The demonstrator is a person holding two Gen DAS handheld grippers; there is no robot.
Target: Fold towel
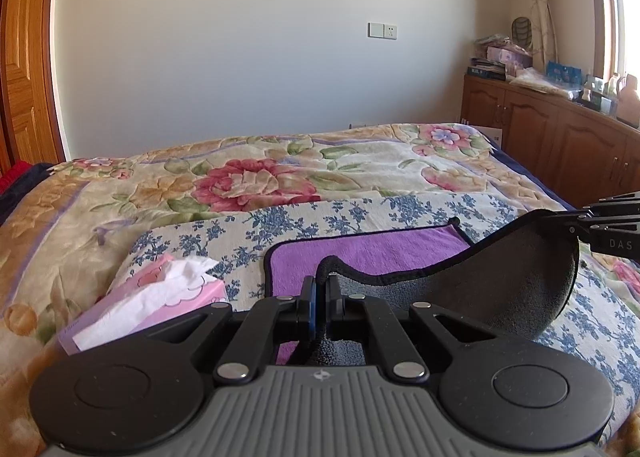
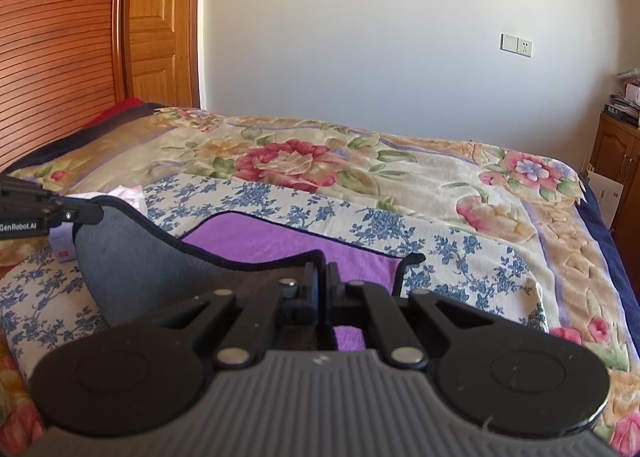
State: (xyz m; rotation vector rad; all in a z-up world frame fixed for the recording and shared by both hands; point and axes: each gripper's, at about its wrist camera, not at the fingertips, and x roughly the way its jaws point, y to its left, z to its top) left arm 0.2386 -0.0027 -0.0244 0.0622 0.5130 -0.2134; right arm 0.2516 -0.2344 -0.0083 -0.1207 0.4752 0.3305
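The towel point(image 1: 372, 253) is purple on one face and grey on the other, with a dark hem. It lies on a blue-flowered cloth point(image 1: 352, 213) on the bed. My left gripper point(image 1: 320, 289) is shut on a near corner of the towel and holds it raised. My right gripper point(image 2: 322, 281) is shut on the other near corner. The lifted near edge sags between them, showing the grey underside point(image 1: 520, 281) point(image 2: 132, 265). The far purple half point(image 2: 264, 241) still lies flat. Each gripper shows at the edge of the other's view, the right one point(image 1: 600, 225) and the left one point(image 2: 48, 213).
A pink tissue box point(image 1: 160, 297) sits on the bed left of the towel. A floral blanket point(image 1: 248, 181) covers the bed. A wooden cabinet point(image 1: 560, 145) with clutter stands at the right. A wooden door point(image 2: 156, 21) and headboard point(image 2: 56, 37) stand at the left.
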